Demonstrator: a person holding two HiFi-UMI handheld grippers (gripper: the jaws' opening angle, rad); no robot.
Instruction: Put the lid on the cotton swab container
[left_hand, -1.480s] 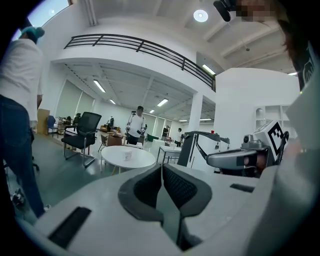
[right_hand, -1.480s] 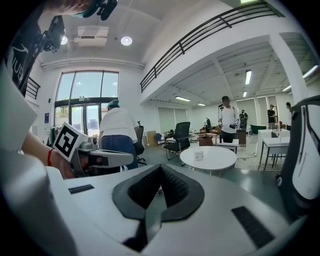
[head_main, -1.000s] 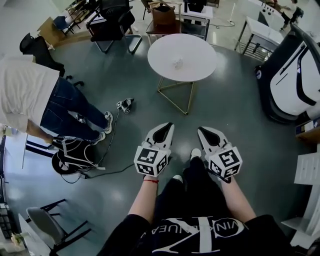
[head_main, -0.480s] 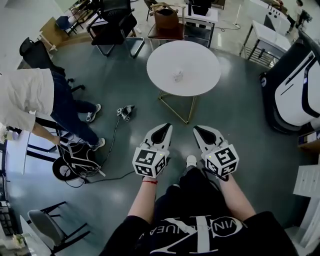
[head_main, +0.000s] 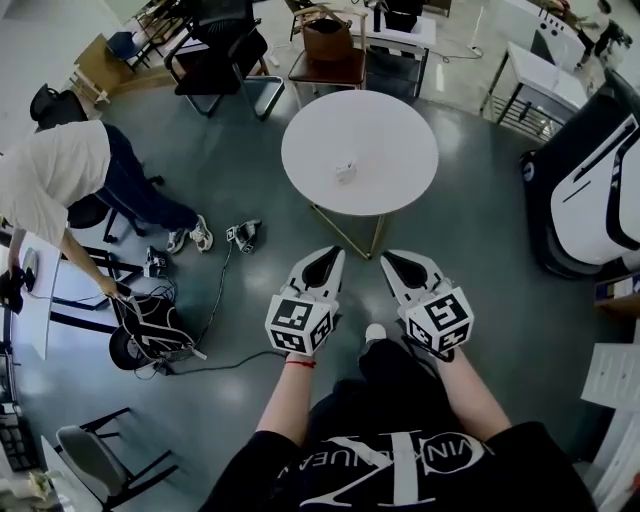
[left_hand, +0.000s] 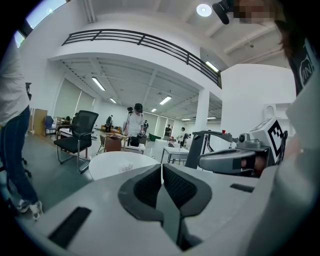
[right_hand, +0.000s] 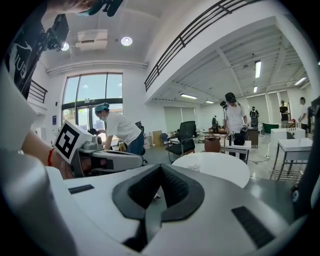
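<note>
A small clear cotton swab container (head_main: 346, 171) stands near the middle of the round white table (head_main: 390, 120) ahead of me; at this distance its lid cannot be told apart. My left gripper (head_main: 335, 253) and right gripper (head_main: 385, 257) are held side by side over the floor, short of the table, both shut and empty. The left gripper view has the shut left gripper (left_hand: 162, 165) with the table (left_hand: 107, 165) and container (left_hand: 127, 166) beyond it. From the right gripper view, the right gripper (right_hand: 161, 167) points toward the table (right_hand: 225, 167) and the container (right_hand: 194, 168).
A person (head_main: 60, 185) bends over at the left beside a wheeled base with cables (head_main: 150, 335). A small device (head_main: 243, 236) lies on the floor. A black office chair (head_main: 215, 50) and a brown chair (head_main: 330, 45) stand behind the table, and a big white machine (head_main: 590, 190) to the right.
The table has come nearer and lower in the head view as I walk toward it. The person at the left has shifted and bent lower. Both grippers stay shut.
</note>
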